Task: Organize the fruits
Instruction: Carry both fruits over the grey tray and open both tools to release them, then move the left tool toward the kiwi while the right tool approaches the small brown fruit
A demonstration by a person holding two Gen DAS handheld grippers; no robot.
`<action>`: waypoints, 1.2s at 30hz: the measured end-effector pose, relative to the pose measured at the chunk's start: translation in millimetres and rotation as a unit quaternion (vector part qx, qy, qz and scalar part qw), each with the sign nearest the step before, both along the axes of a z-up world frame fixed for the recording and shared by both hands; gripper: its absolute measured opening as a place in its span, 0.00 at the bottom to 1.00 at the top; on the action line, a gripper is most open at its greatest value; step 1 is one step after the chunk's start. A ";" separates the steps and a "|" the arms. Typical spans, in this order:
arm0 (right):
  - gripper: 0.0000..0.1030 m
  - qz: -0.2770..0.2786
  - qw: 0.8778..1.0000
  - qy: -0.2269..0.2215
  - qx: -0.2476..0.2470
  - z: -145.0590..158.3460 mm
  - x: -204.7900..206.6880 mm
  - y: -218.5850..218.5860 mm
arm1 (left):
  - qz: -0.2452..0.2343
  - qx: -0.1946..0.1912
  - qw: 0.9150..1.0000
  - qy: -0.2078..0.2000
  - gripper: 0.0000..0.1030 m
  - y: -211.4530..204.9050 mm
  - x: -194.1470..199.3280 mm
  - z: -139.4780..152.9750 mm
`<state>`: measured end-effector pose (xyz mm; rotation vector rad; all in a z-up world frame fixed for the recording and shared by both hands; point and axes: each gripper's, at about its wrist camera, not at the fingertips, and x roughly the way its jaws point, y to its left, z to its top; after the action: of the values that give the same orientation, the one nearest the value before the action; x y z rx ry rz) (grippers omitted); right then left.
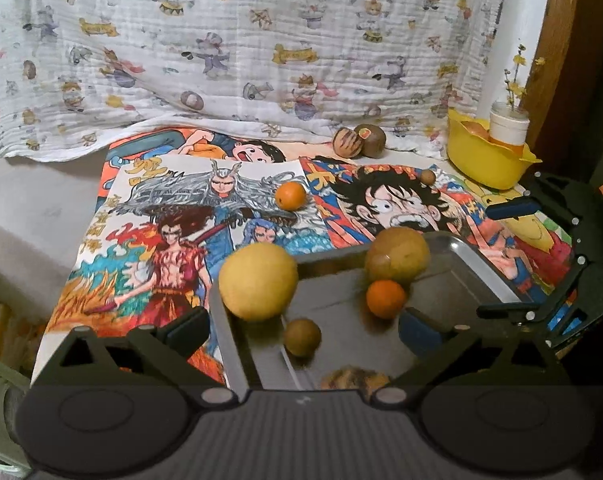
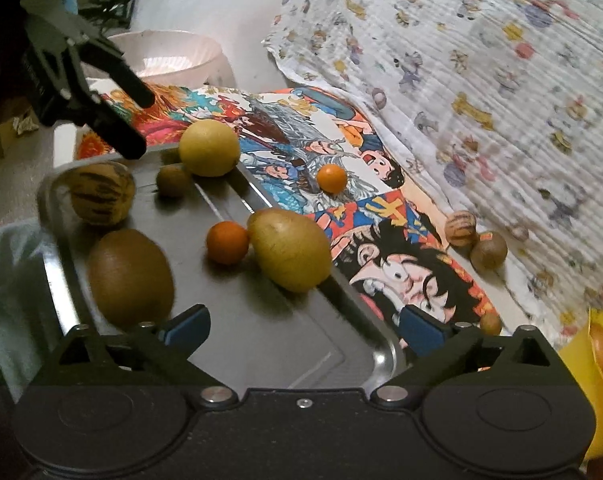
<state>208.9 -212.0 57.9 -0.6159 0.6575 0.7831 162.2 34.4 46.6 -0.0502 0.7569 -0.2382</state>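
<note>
We had six fruits on the tray, five left on the tabletop, both tongs wide, empty.

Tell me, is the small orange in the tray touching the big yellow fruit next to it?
Touching: in the right wrist view the small orange presses against the yellow fruit, no gap between.

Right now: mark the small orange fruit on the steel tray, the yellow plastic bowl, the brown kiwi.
small orange fruit (image 2: pixel 227 242), right wrist view, centre.
yellow plastic bowl (image 1: pixel 486 166), left wrist view, front wall.
brown kiwi (image 2: pixel 130 277), right wrist view, middle.
</note>
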 end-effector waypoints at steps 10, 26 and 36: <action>0.99 -0.036 0.999 0.011 0.014 15.6 -46.9 -15.7 | -0.019 0.031 0.999 -0.012 0.99 -17.1 -42.8 5.6; 0.99 -0.144 0.989 0.037 0.019 28.3 -58.2 -44.2 | -0.059 0.051 0.997 -0.009 0.99 -54.5 -56.5 14.0; 0.99 -0.164 0.985 0.046 0.029 25.4 -34.3 -61.2 | -0.071 0.037 0.997 0.012 0.99 -83.7 -25.7 13.6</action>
<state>174.7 -273.2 83.3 -0.4054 0.7951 0.5218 136.5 -49.2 60.2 0.0701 0.7940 -0.3447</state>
